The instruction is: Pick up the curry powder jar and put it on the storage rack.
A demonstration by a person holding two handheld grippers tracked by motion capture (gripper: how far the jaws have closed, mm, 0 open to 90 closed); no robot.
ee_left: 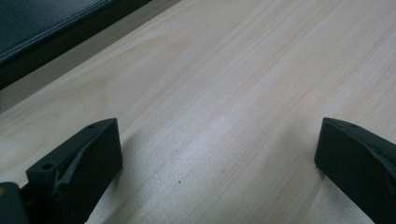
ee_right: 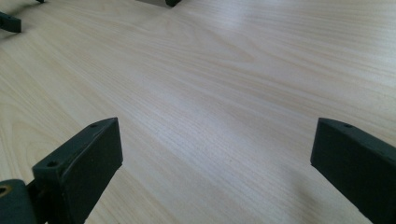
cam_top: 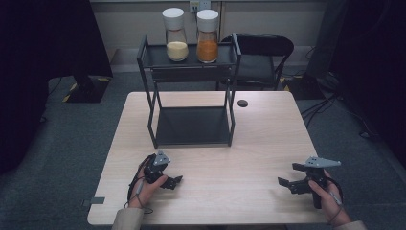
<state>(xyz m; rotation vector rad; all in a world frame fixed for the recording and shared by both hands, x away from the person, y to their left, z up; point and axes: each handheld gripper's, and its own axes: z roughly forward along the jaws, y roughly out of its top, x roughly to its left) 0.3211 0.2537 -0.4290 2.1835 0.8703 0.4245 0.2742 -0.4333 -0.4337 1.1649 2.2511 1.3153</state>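
Down at the near edge of the worktop [cam_top: 268,139] we hold the left gripper [cam_top: 173,182] and right gripper [cam_top: 286,184] low, well apart, each with fingers spread wide and empty. Beyond them stands the black rack [cam_top: 191,125], its top shelf carrying the pale-filled jar [cam_top: 175,34] and the orange-filled jar [cam_top: 207,36] side by side.

Rack [cam_top: 191,125] at table [cam_top: 268,143] centre-back. 2 jars [cam_top: 175,34] side by side on its top shelf. Small disc [cam_top: 242,103] on table just right of rack. Left gripper [cam_top: 173,182] near front-left, right gripper [cam_top: 286,184] front-right, well apart. Chair [cam_top: 261,45] behind table.
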